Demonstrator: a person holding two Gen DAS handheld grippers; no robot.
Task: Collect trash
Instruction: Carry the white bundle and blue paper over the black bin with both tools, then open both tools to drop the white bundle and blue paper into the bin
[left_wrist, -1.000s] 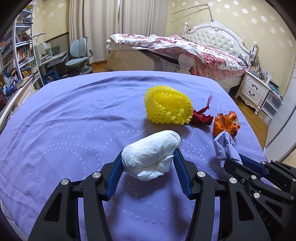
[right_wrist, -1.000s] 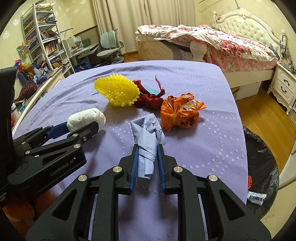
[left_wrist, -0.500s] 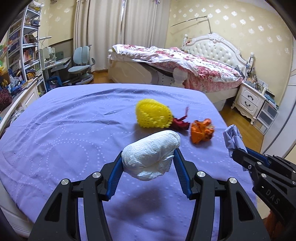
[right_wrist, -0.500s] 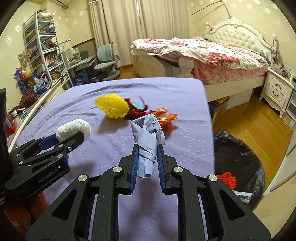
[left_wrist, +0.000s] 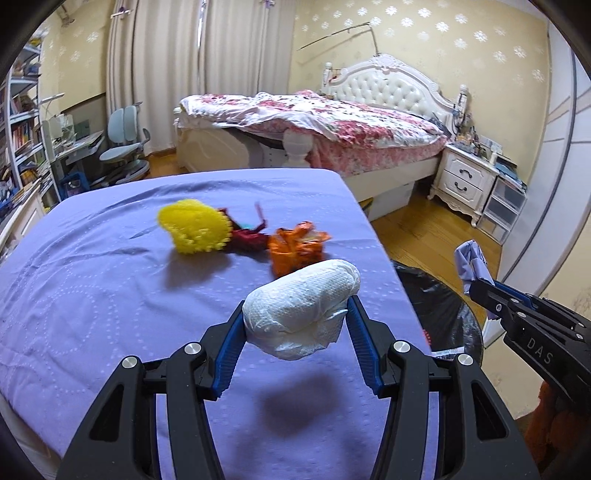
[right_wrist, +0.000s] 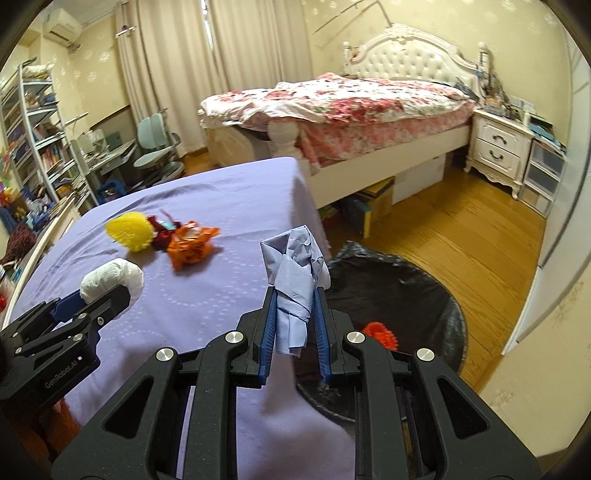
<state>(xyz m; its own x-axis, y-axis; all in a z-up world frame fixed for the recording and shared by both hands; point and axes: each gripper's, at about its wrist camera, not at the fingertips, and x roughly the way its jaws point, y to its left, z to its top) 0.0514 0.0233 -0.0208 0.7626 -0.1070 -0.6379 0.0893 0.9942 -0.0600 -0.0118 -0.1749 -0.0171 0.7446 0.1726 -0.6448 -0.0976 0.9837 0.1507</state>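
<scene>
Both tongs are loaded as we read them. Our left gripper (left_wrist: 295, 321) stands about half apart, its blue pads clamped on the two ends of a white paper wad (left_wrist: 301, 304), lifted clear of the purple bedcover (left_wrist: 92, 295) and casting a shadow on it. Our right gripper (right_wrist: 293, 317) is pressed nearly together on a crumpled pale-blue paper (right_wrist: 295, 273), which sticks up beyond the tips.

To the right of the bedcover, on the wooden floor, sits the black-lined trash bin (right_wrist: 436, 295), with something orange-red already inside. The blue paper hangs about over the bin's near-left rim; the white wad is over the right part of the bedcover, short of the bin.

What could go wrong, in our judgement:
- Letting go too early on the left would drop the wad on the cover or the floor, not in the bin.
- The wad is soft and held only at its ends, so a quick swing might shake it loose.
- The blue paper, light and flared, may catch on a pad or drift past the rim.
- The two tongs are near each other and could knock together over the bin.

A yellow mesh ball (left_wrist: 194, 230), a dark red scrap (left_wrist: 247, 238) and an orange wrapper (left_wrist: 295, 251) lie together on the far part of the cover, uncollected.
</scene>
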